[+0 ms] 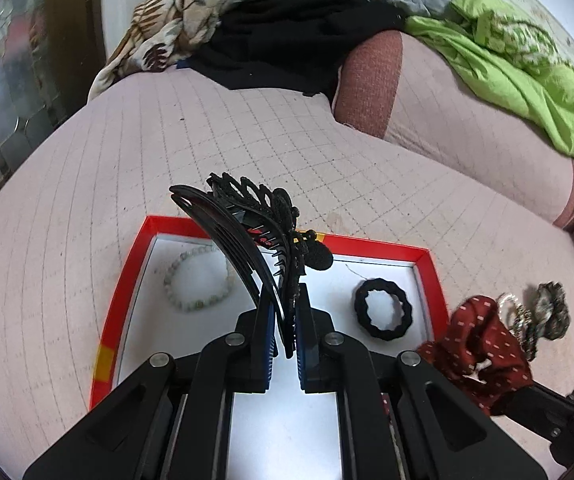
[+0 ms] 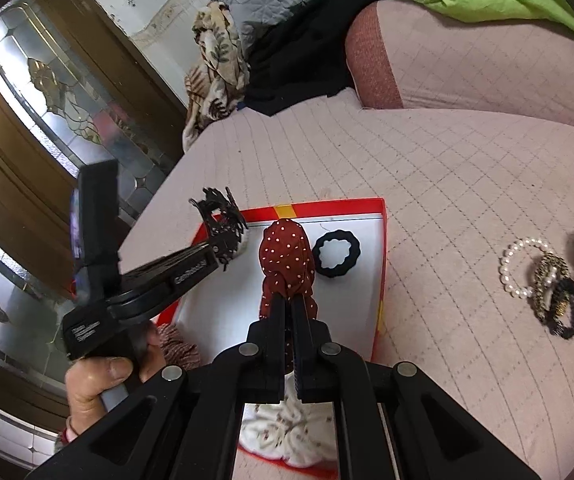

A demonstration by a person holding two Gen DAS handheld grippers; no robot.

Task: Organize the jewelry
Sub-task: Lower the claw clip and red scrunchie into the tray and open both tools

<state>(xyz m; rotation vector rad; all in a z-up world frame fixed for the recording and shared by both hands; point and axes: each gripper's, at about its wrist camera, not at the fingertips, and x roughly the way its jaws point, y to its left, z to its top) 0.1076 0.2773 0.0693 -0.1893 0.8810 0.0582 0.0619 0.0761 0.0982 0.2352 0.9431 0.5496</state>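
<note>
Clip (image 1: pixel 255 236), long axis running up and forward over the red box (image 1: pixel 431 276), pinched in left claw (image 1: pixel 285 320).

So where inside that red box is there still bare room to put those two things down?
In the red-rimmed box, bare white floor lies between the bead bracelet and the black scrunchie, and nearer the grippers. The near end is crowded by a white floral scrunchie. Outside, the pile by the pearl bracelet is cluttered.

Right gripper (image 2: pixel 289 300) clamps red dotted scrunchie (image 2: pixel 287 258) above red-rimmed tray (image 2: pixel 381 264).
</note>
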